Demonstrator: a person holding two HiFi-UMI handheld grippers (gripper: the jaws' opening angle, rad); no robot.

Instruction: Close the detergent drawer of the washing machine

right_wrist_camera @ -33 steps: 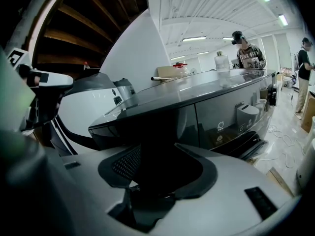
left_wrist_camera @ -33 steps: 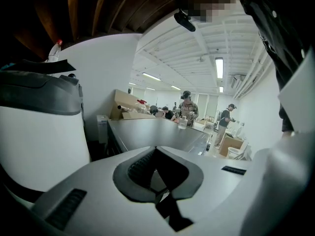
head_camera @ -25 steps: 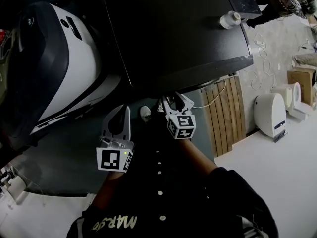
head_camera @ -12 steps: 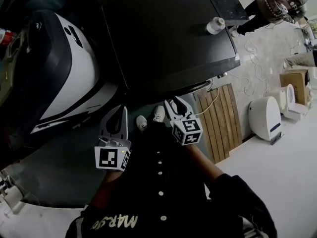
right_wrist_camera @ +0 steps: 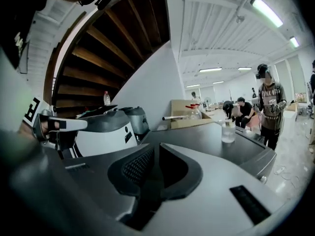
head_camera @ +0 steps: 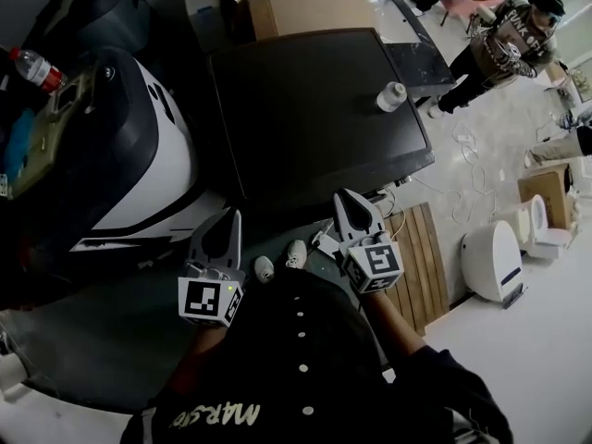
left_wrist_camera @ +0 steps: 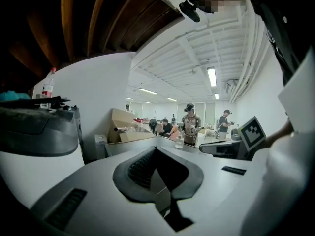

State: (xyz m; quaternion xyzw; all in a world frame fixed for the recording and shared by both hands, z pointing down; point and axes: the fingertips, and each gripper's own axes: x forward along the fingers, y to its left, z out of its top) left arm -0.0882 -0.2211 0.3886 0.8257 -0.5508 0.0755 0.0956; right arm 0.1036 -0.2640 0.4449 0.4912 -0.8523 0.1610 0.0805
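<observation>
The washing machine shows as a dark flat top (head_camera: pixel 314 109), with its front face and detergent drawer hidden below the front edge. My right gripper (head_camera: pixel 344 198) is raised just in front of that edge; its jaws are closing, almost together, with nothing between them (right_wrist_camera: pixel 155 146). My left gripper (head_camera: pixel 228 216) is held beside it to the left, shut and empty (left_wrist_camera: pixel 155 149). Both point out over the machine's top (right_wrist_camera: pixel 206 134), where a small clear bottle (head_camera: pixel 392 97) stands near the right side.
A large white-and-black appliance (head_camera: pixel 139 155) stands left of the machine, with a red-capped bottle (head_camera: pixel 37 67) behind it. A cardboard box (head_camera: pixel 301 12) lies behind the machine. A wooden pallet (head_camera: pixel 421 257) and a white device (head_camera: pixel 490 262) are on the floor at right. A person (head_camera: pixel 504 44) stands at back right.
Both grippers have risen, the right one more, from under the machine's front edge to level with its top. The right jaws went from open to nearly closed.
</observation>
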